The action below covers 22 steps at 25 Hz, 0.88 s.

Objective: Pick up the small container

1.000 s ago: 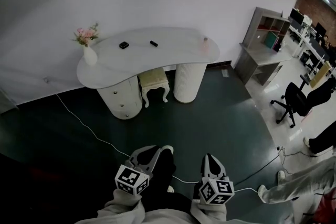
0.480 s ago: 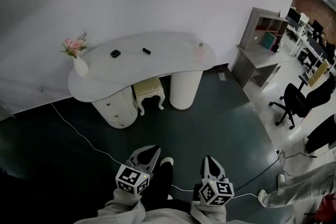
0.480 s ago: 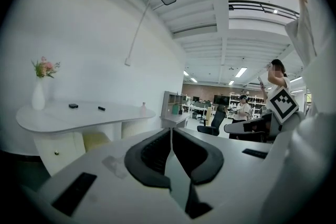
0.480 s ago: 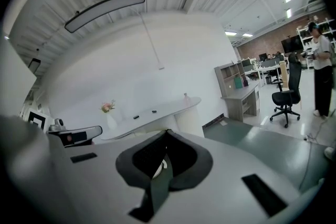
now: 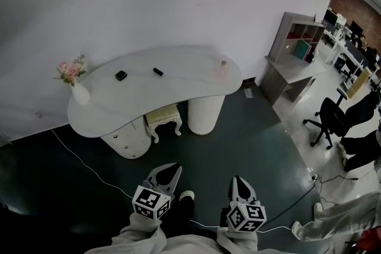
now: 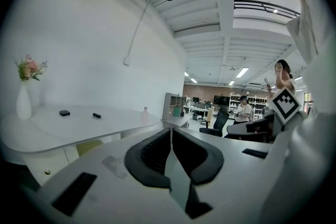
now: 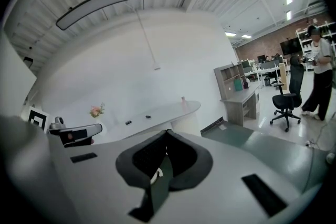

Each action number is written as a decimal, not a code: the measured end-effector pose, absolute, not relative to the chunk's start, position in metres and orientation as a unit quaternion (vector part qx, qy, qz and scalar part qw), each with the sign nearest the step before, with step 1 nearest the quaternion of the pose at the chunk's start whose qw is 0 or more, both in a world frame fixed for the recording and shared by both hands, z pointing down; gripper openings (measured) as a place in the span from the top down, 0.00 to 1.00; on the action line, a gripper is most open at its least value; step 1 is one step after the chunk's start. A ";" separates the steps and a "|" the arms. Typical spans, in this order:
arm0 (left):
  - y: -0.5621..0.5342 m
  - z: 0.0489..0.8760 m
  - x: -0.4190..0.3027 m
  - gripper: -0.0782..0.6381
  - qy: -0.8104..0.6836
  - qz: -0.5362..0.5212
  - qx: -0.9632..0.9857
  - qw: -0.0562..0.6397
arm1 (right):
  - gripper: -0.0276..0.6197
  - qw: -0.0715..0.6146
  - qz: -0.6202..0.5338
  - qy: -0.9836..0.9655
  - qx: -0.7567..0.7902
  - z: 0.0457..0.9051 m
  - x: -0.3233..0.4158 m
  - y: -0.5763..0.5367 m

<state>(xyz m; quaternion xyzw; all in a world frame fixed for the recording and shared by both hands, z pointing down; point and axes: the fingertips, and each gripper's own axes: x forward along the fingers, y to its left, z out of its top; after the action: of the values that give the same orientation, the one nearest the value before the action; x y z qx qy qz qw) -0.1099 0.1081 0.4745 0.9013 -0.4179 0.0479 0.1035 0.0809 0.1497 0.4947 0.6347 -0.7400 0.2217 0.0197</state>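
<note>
Left gripper (image 6: 171, 139): jaws closed tip to tip, nothing between them. Right gripper (image 7: 166, 135): same, tips together, empty. Both sit at the bottom centre of the head view, well apart from the white table (image 5: 172, 89) at centre-left.

The task's thing is on that tabletop, but which item it is I can't tell. The candidates are a small black box-like item (image 5: 121, 75) at upper centre-left, a smaller dark piece (image 5: 158, 71) near it, and a pale pink bottle (image 5: 223, 66) at the table's right edge.

Risks, as I judge them:
- Grabbing the wrong one of the three.
- Arriving with the jaws closed and shoving the item instead of straddling it.
- The bottle sits near the edge, so a nudge could tip it off.
- A white cable (image 5: 89, 166) crosses the floor at lower left and could catch a foot.
</note>
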 end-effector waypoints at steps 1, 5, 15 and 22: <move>0.099 0.474 -0.109 0.86 -0.417 0.048 0.902 0.104 | 0.87 0.020 0.221 -0.740 0.635 0.494 0.081 0.141; 0.064 0.473 -0.105 0.86 -0.409 0.049 0.905 0.102 | 0.88 0.018 0.218 -0.738 0.638 0.490 0.083 0.107; -0.014 0.474 -0.104 0.86 -0.393 0.050 0.913 0.094 | 0.87 0.014 0.212 -0.734 0.645 0.491 0.080 0.031; -0.048 0.485 -0.110 0.86 -0.385 0.053 0.916 0.099 | 0.87 0.013 0.218 -0.729 0.648 0.500 0.071 -0.001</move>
<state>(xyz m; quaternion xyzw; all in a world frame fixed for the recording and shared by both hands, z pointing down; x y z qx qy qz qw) -0.1097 -0.0483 0.4847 0.9163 -0.3846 0.0528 0.0987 0.0708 -0.0012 0.5005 0.6485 -0.7294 0.2175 0.0125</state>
